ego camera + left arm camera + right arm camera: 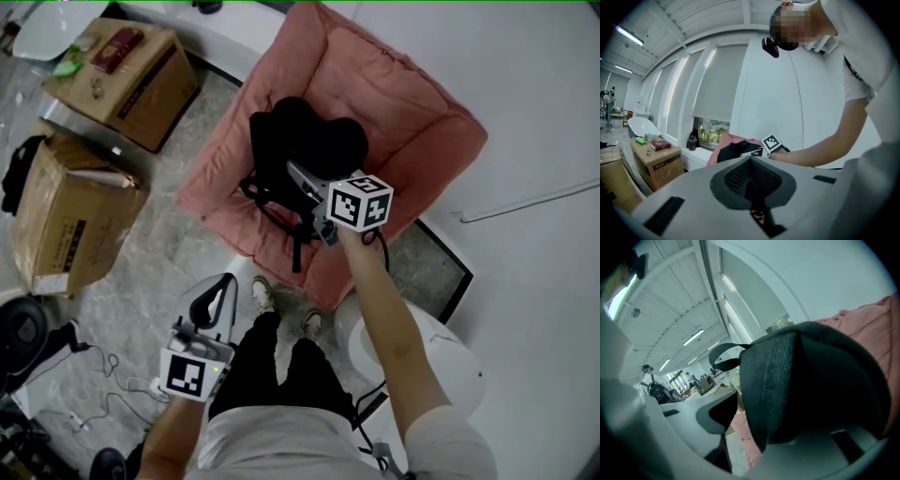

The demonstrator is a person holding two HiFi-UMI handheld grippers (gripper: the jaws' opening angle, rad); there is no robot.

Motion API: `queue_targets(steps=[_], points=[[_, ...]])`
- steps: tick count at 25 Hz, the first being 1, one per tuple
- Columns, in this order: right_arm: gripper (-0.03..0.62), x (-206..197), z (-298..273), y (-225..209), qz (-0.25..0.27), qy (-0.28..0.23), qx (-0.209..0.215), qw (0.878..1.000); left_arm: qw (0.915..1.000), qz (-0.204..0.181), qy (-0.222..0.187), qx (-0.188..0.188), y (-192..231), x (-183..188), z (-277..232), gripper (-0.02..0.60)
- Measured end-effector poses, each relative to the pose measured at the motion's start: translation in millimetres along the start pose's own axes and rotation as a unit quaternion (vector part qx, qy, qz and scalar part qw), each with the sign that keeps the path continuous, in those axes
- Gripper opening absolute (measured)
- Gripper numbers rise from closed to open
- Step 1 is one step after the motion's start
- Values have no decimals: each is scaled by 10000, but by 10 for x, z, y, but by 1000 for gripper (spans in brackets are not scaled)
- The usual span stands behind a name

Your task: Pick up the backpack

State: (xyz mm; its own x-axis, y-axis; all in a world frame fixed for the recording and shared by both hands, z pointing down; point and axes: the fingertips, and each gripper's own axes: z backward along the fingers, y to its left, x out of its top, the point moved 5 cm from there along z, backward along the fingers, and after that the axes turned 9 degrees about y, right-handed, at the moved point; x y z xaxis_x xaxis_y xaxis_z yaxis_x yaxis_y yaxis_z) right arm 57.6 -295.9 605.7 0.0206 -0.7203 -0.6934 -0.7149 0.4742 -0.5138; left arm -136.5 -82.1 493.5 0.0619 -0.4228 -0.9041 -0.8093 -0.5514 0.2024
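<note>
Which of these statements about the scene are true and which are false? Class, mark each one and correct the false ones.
1. The black fabric backpack lies on the pink padded cushion. True.
2. The left gripper touches the backpack. False: it is held well away from the backpack, by the person's legs, with its jaws together.
3. The right gripper has part of the backpack between its jaws. True.
4. The brown cardboard box nearest the cushion is bare on top. False: a dark red book and a few small items lie on it.
</note>
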Motion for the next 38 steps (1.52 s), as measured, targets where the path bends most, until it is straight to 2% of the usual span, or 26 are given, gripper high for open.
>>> queue_targets(steps=[3, 6, 10, 14, 19, 24, 26, 29, 33, 38], points=[[158, 14, -40, -43, -302, -141, 198, 9992, 10000, 39, 48, 5, 23, -33, 0, 15], [139, 61, -107, -53, -616, -223, 387, 9971, 9999, 72, 78, 40, 88, -73, 3, 15], [89, 89, -143, -95, -769, -299, 219, 9964, 10000, 84, 26, 5, 88, -85, -23, 15], [86, 81, -151, -108, -841, -372, 180, 9956, 9999, 107, -5, -64, 75, -68, -41, 15], [80, 83, -133, -95, -889, -413, 323, 9947, 9999, 148, 4, -36, 110, -92, -34, 15], [49, 214, -158, -45, -1452, -911, 706, 9827, 9999, 156, -2, -38, 148, -122, -57, 15], [46, 273, -161, 17, -1360, -1014, 771, 9825, 9998, 171, -24, -51, 150, -114, -61, 15], [41, 396, -101, 167, -811, -1097, 947, 9861, 9998, 182, -26, -50, 171, -113, -52, 15], [40, 729, 144, 310, -639, -1646, 1338, 9752, 9998, 181, -49, -13, 206, -110, -18, 15], [40, 639, 325, 381, -443, -1886, 943, 9765, 9999, 131, -39, 20, 175, -114, 58, 15]])
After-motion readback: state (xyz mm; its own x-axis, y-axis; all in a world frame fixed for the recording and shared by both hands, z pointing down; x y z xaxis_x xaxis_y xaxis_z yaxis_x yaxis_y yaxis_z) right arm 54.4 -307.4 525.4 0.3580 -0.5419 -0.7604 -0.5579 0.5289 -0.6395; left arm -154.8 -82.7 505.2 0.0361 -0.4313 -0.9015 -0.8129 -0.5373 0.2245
